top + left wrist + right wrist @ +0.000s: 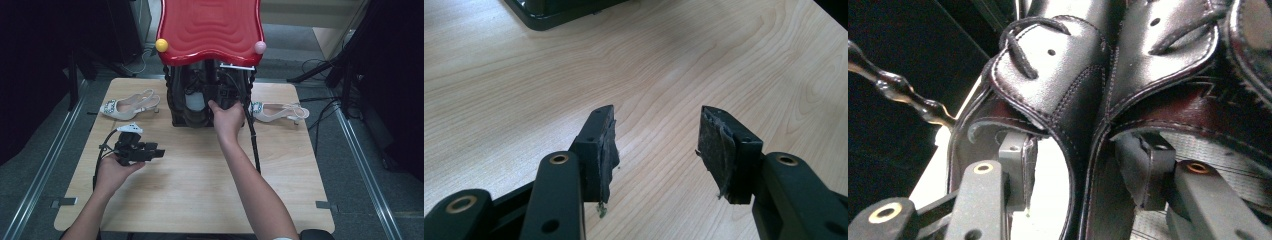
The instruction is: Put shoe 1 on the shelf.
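A pale wooden table (190,195) stands on grey floor (45,150) between two metal rails (360,165). At its far edge sits a dark rack (176,100) under a red wavy tray (210,25). The right gripper (1075,170) is pushed among black shoes (1068,85) in the rack, jaws spread, one each side of the shoes' touching edges. The left gripper (656,145) hovers over bare wood, near left, jaws spread, empty. A white sandal (127,106) lies on each side.
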A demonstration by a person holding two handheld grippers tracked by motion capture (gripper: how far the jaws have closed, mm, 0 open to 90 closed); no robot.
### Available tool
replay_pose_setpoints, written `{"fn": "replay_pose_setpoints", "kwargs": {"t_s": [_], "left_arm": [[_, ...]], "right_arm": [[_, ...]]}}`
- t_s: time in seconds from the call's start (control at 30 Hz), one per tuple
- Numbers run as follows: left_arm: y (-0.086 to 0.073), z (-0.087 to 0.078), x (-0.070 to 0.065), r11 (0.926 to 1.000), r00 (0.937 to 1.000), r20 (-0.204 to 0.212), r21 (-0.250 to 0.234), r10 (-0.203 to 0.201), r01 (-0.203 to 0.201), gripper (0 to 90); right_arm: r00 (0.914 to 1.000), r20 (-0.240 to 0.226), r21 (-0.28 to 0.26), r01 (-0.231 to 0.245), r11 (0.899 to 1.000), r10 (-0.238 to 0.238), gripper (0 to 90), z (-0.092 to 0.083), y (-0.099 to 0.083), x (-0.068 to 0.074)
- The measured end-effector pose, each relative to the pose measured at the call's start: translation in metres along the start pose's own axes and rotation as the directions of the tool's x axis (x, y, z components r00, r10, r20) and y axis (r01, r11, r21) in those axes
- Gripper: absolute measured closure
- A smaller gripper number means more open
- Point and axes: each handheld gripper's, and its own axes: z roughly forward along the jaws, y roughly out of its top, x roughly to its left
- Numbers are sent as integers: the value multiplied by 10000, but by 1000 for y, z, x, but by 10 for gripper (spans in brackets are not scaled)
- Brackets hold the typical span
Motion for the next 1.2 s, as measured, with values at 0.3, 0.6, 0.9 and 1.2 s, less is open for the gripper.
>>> {"fn": "replay_pose_setpoints", "kwargs": {"t_s": [0.3, 0.6, 0.9, 1.2], "left_arm": [[0, 0, 0, 9999, 9999, 62, -142, -81, 82, 493], [5, -3, -2, 9999, 9999, 115, -104, 53, -52, 502], [18, -4, -16, 9995, 9967, 746, -20, 309, -308, 695], [45, -15, -37, 9941, 9892, 997, -259, 1071, -1050, 816]], "right_arm": [[9989, -216, 0, 415, 9991, -415, 504, -14, -2, 4], [9940, -449, 17, 1003, 9950, -1002, 498, -32, -8, 1], [9743, -1745, 191, 1479, 9888, -1424, 502, -59, -13, -8], [9384, -2555, 37, 2416, 9704, -2327, 501, -88, -25, -19]]}}
